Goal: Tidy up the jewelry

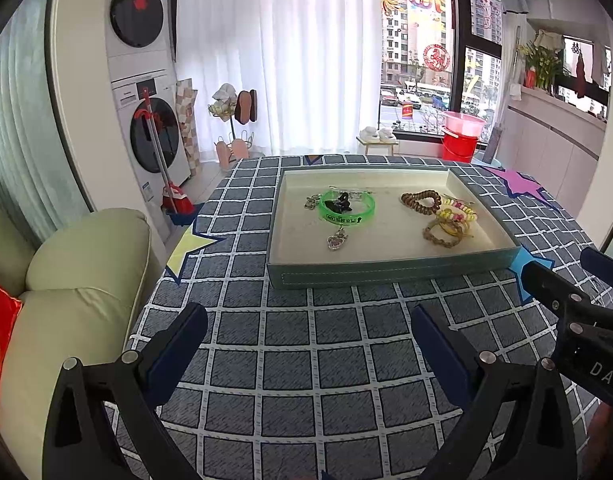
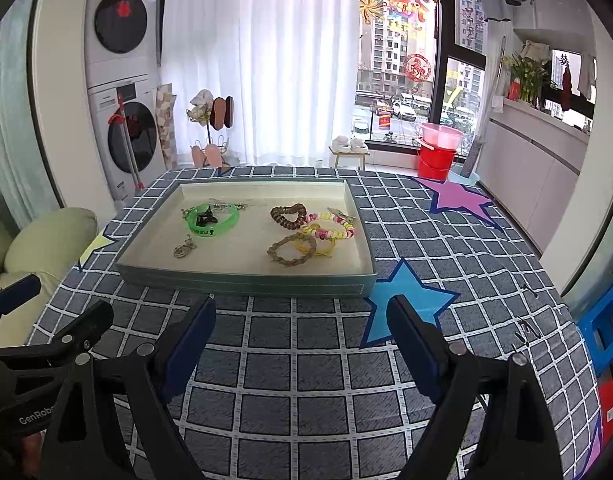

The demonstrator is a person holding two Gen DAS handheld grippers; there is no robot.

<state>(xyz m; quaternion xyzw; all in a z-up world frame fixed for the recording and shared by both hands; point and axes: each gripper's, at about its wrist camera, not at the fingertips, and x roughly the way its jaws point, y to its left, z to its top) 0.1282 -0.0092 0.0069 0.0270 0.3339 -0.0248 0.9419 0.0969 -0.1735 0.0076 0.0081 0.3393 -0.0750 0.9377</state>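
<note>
Checked tablecloth (image 1: pixel 306 360), one tray (image 1: pixel 386 270), two tools

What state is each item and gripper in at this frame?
left gripper: open, empty, short of tray
right gripper: open, empty, short of tray
tray: open-topped, flat on tablecloth
green bangle: lying in tray, black clip inside
brown coil tie: in tray, right cluster
heart pendant: lying loose in tray

One shallow tray (image 2: pixel 250 282) sits on the checked tablecloth (image 2: pixel 306 380), which shows four printed stars. Inside lie one green bangle (image 2: pixel 212 220), one black clip (image 2: pixel 205 216), one heart-shaped pendant (image 1: pixel 337 239), one brown coil band (image 2: pixel 289 216), one pink-and-yellow coil band (image 2: pixel 330 233) and one braided bracelet (image 2: pixel 291 251). Two washing machines stand stacked behind.
</note>
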